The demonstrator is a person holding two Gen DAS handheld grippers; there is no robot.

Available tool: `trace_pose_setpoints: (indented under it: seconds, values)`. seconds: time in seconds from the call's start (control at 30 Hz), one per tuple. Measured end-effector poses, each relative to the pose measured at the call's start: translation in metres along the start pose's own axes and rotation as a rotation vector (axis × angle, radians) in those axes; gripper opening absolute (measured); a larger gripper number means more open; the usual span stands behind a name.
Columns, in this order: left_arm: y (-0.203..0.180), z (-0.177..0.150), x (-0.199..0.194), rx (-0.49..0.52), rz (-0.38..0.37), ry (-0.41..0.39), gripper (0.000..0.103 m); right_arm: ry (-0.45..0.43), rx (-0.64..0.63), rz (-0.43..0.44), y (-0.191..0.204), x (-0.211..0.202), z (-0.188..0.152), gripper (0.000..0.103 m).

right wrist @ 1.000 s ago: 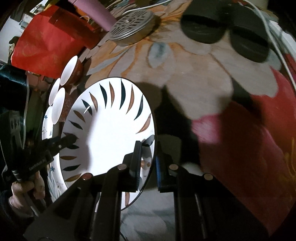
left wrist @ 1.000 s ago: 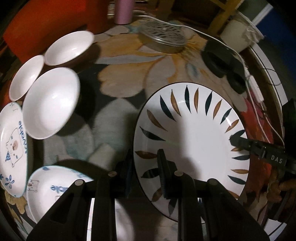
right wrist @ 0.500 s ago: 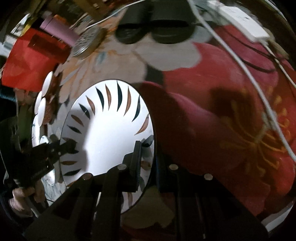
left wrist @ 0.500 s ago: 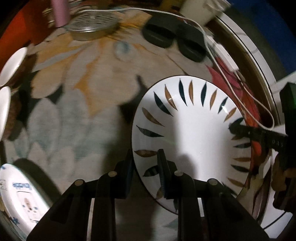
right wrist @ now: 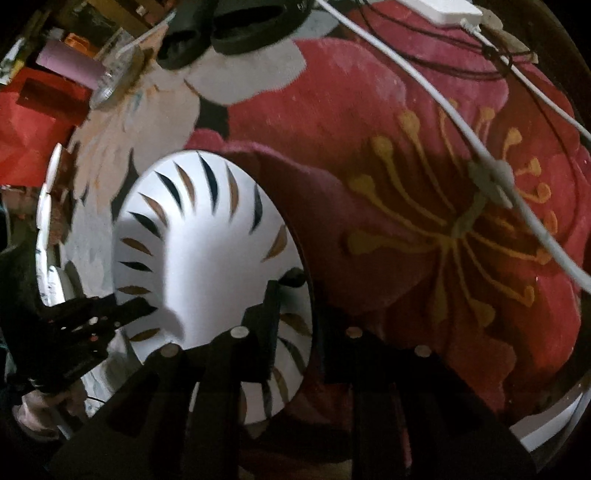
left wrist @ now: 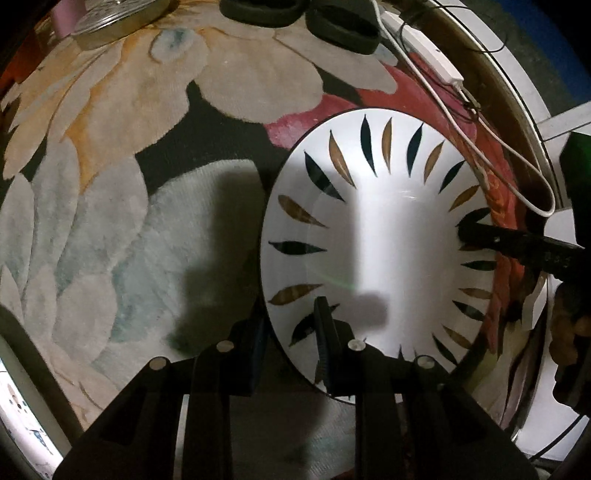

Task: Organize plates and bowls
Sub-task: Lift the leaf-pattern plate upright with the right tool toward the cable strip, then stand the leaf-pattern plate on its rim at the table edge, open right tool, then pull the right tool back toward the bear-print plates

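Note:
A large white plate with dark and gold leaf marks is held above the flowered rug between both grippers. My left gripper is shut on the plate's near rim. My right gripper is shut on the opposite rim, where the plate also shows. The right gripper's fingers reach onto the plate from the right in the left wrist view. The left gripper's fingers show at the plate's left in the right wrist view. Several white bowls stand edge-on at far left.
Black slippers and a round metal lid lie at the rug's far side. A white cable and power strip run along the right. A printed plate's edge shows at bottom left. A pink cup lies at upper left.
Both grippers have carried the plate to the right, over the red flower of the rug. The bowls and printed plates have slid out toward the left edge of view.

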State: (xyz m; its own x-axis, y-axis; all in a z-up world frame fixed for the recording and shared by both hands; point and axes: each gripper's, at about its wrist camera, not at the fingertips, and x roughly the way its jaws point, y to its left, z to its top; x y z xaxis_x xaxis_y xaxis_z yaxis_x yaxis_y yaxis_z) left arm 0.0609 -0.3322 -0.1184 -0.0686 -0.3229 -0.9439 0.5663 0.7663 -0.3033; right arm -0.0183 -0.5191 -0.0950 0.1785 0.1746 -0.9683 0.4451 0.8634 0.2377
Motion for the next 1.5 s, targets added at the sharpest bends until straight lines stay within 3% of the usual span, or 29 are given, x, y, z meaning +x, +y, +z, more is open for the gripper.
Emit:
trace_pose_setpoints:
  seconds: [0.07, 0.13, 0.17, 0.2, 0.27, 0.3, 0.5, 0.73, 0.97, 1.1, 1.27, 1.33, 1.43, 1.5]
  values:
    - [-0.001, 0.000, -0.005, 0.002, -0.001, -0.008, 0.030, 0.022, 0.025, -0.006, -0.004, 0.002, -0.002, 0.021]
    - [0.005, 0.000, -0.009, -0.025, -0.022, -0.005, 0.068, 0.044, 0.059, 0.011, -0.008, 0.004, -0.003, 0.032]
    - [0.010, -0.003, -0.013, -0.044, -0.029, -0.011, 0.097, 0.038, 0.062, 0.021, -0.007, 0.001, -0.003, 0.049]
    - [0.015, -0.006, -0.019, -0.058, -0.034, -0.026, 0.102, 0.015, 0.050, 0.000, -0.004, -0.005, -0.004, 0.070]
    - [0.022, -0.011, -0.030, -0.069, -0.004, -0.050, 0.102, -0.044, 0.000, -0.048, 0.007, -0.017, -0.005, 0.093]
    - [0.024, -0.014, -0.035, -0.070, 0.006, -0.054, 0.102, -0.079, -0.033, -0.076, 0.015, -0.025, -0.006, 0.098]
    - [0.053, -0.041, -0.082, -0.111, 0.009, -0.126, 0.102, -0.165, -0.169, -0.107, 0.056, -0.045, -0.018, 0.103]
    - [0.120, -0.102, -0.146, -0.197, 0.067, -0.171, 0.102, -0.078, -0.244, -0.089, 0.114, -0.034, -0.039, 0.103]
    - [0.180, -0.152, -0.220, -0.345, 0.133, -0.166, 0.102, -0.024, -0.436, -0.108, 0.174, -0.063, -0.059, 0.103]
    - [0.178, -0.166, -0.267, -0.326, 0.179, -0.161, 0.102, 0.037, -0.568, -0.117, 0.206, -0.089, -0.071, 0.103]
    - [0.145, -0.187, -0.322, -0.238, 0.231, -0.155, 0.102, 0.071, -0.735, -0.196, 0.241, -0.140, -0.101, 0.103]
    - [0.132, -0.196, -0.338, -0.202, 0.244, -0.156, 0.102, 0.053, -0.726, -0.173, 0.251, -0.165, -0.110, 0.103]
    - [0.113, -0.210, -0.359, -0.131, 0.301, -0.150, 0.102, 0.018, -0.666, -0.070, 0.257, -0.193, -0.123, 0.103]
    - [0.104, -0.217, -0.370, -0.112, 0.330, -0.147, 0.102, -0.023, -0.668, -0.075, 0.257, -0.202, -0.132, 0.103]
